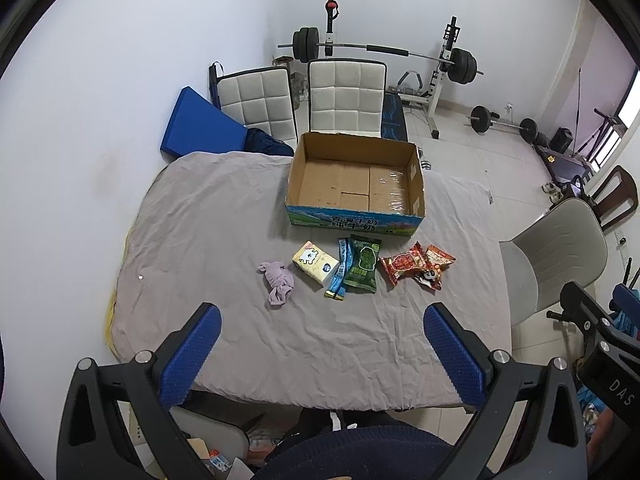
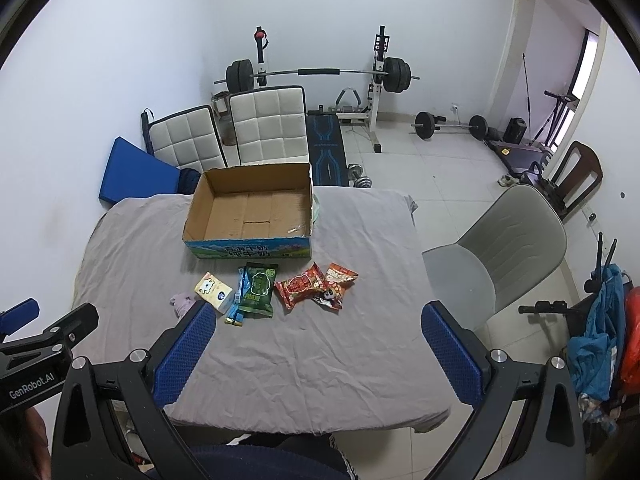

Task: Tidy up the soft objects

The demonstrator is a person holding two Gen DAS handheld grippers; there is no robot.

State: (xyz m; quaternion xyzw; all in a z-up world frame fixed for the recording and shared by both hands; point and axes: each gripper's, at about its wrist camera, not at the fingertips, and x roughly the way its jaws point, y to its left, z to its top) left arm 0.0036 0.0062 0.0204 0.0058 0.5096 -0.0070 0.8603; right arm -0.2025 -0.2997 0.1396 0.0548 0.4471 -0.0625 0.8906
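Note:
A cardboard box [image 1: 416,196] [image 2: 192,216] stands open and empty at the far side of the cloth-covered table [image 1: 224,216] [image 2: 352,352]. In front of it lie a crumpled purple cloth [image 1: 277,283] [image 2: 183,302], a tissue pack [image 1: 315,266] [image 2: 213,290], a blue sachet [image 1: 340,276] [image 2: 237,300], a green snack bag [image 1: 363,267] [image 2: 258,291], a red snack bag [image 1: 403,263] [image 2: 301,285] and an orange snack bag [image 1: 436,265] [image 2: 339,283]. My left gripper [image 1: 322,320] and right gripper [image 2: 316,316] hover open near the table's front edge, holding nothing.
Two padded white chairs [image 1: 344,96] [image 2: 268,128] and a blue cushion [image 1: 200,124] stand behind the table. A grey chair [image 1: 560,256] [image 2: 500,248] is at the right. A barbell rack [image 1: 380,52] and weights sit on the tiled floor beyond.

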